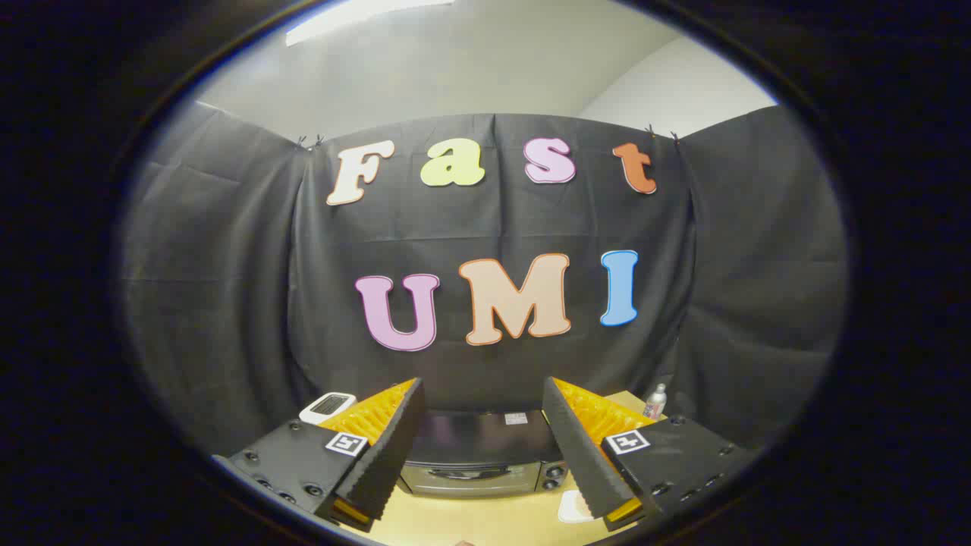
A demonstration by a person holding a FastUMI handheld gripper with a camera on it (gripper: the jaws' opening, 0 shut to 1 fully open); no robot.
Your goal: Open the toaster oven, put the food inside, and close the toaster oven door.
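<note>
The toaster oven [481, 455] stands on the wooden table [485, 519] against the booth's wall, its dark top and silver front with handle seen from above, and its door looks closed. It sits between and beyond my fingers. My gripper [483, 425] is open, held high above the table with nothing between the fingers. A white plate with the food [574, 506] lies on the table just right of the oven's front, partly hidden by the right finger [588, 455].
A small white device [328, 406] sits behind the left finger, left of the oven. A small bottle [655, 402] stands at the back right of the table. Black cloth walls close the booth on three sides.
</note>
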